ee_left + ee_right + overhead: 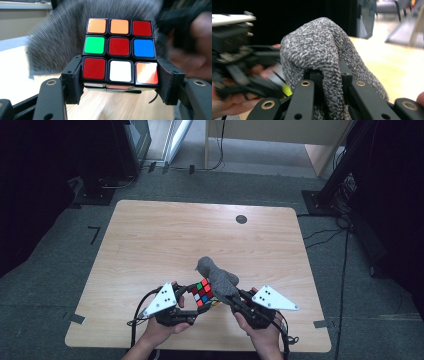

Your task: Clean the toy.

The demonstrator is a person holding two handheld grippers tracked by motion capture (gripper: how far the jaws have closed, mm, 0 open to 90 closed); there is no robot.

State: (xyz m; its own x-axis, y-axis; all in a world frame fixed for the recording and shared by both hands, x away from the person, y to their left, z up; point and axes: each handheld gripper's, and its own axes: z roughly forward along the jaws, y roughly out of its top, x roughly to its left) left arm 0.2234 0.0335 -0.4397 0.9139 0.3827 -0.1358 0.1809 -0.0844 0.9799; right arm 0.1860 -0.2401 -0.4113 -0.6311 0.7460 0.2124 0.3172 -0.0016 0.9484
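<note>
A scrambled colour cube (203, 292) (120, 53) is held above the table's near edge, and my left gripper (192, 296) (120, 85) is shut on it, its black pads pressed against the bottom row on both sides. A grey knitted cloth (217, 276) (324, 57) is bunched between the jaws of my right gripper (231, 300) (329, 80), which is shut on it. The cloth lies against the cube's far side and fills the background behind the cube (62, 37). Both grippers face each other, close together.
The wooden table (165, 240) stretches away behind the hands, with a small dark round spot (241, 219) near its far edge. Cables (325, 237) trail over the grey carpet to the right. Dark equipment stands beyond the table on both sides.
</note>
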